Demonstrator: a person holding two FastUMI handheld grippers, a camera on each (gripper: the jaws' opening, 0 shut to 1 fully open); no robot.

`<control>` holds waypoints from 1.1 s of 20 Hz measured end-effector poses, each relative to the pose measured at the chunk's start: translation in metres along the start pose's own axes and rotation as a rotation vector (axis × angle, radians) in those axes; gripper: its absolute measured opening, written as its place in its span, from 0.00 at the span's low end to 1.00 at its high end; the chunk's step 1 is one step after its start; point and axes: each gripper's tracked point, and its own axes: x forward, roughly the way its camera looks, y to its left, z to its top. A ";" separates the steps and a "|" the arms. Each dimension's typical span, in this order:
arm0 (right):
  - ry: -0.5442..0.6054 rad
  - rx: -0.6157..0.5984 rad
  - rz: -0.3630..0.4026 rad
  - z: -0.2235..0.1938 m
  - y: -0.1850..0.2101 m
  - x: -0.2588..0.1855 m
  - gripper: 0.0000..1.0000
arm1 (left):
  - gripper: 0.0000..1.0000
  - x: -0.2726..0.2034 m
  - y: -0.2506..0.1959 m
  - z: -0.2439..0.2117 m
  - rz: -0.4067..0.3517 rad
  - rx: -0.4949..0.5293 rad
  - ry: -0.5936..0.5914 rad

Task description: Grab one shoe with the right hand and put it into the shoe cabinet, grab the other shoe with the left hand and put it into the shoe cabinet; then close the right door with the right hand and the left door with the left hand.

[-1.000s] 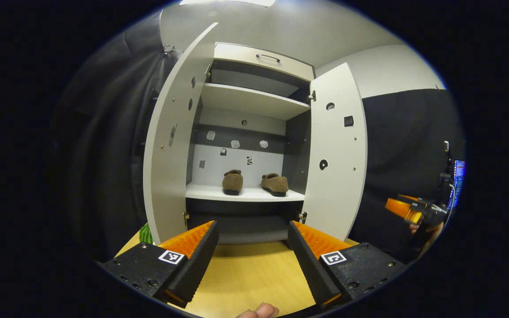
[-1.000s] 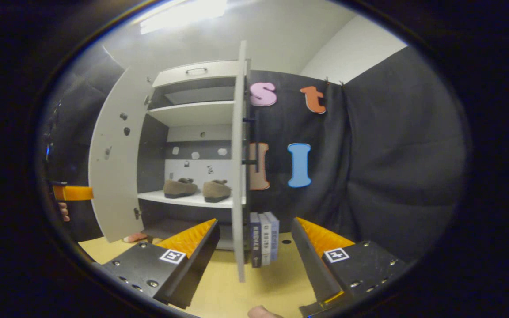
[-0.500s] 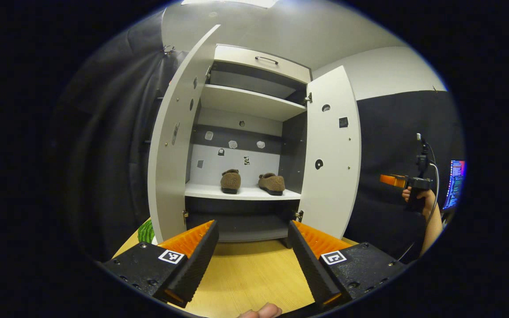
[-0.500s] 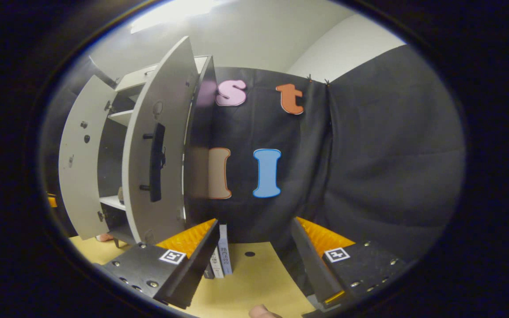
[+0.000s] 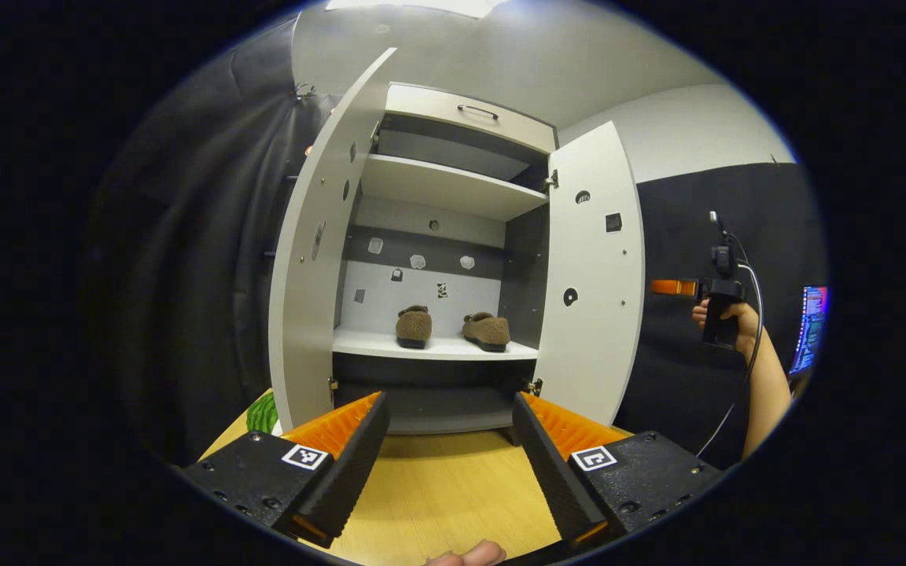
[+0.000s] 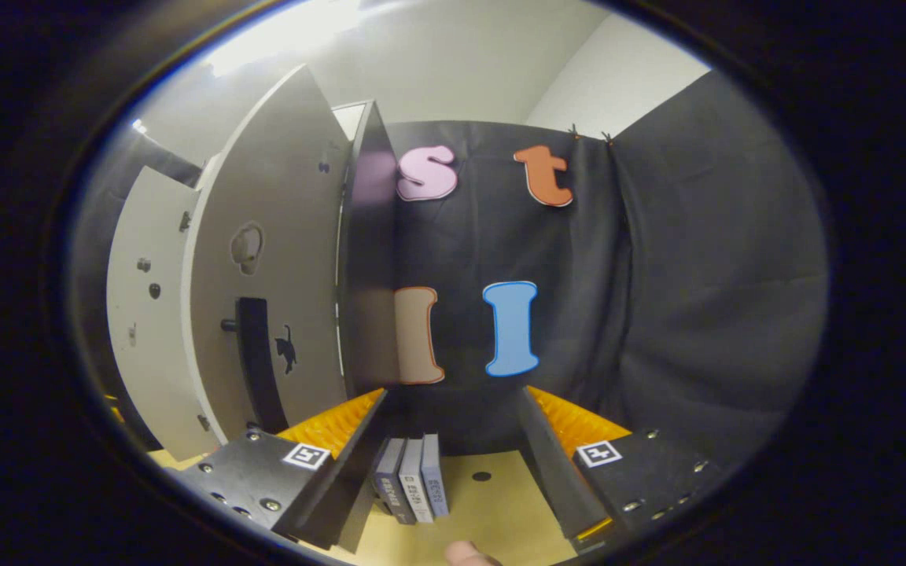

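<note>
The right gripper (image 6: 449,424) has swung round behind the right door (image 6: 264,275), fingers apart, empty. Shoe cabinet (image 5: 453,169) stands open on the table (image 5: 441,491). Left gripper (image 5: 447,428), spread and empty, faces both shoes (image 5: 414,325) on the middle shelf.
</note>
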 end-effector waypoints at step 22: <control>0.015 -0.066 0.192 -0.016 0.203 0.005 0.91 | 0.96 -0.003 0.023 -0.019 0.030 -0.020 0.037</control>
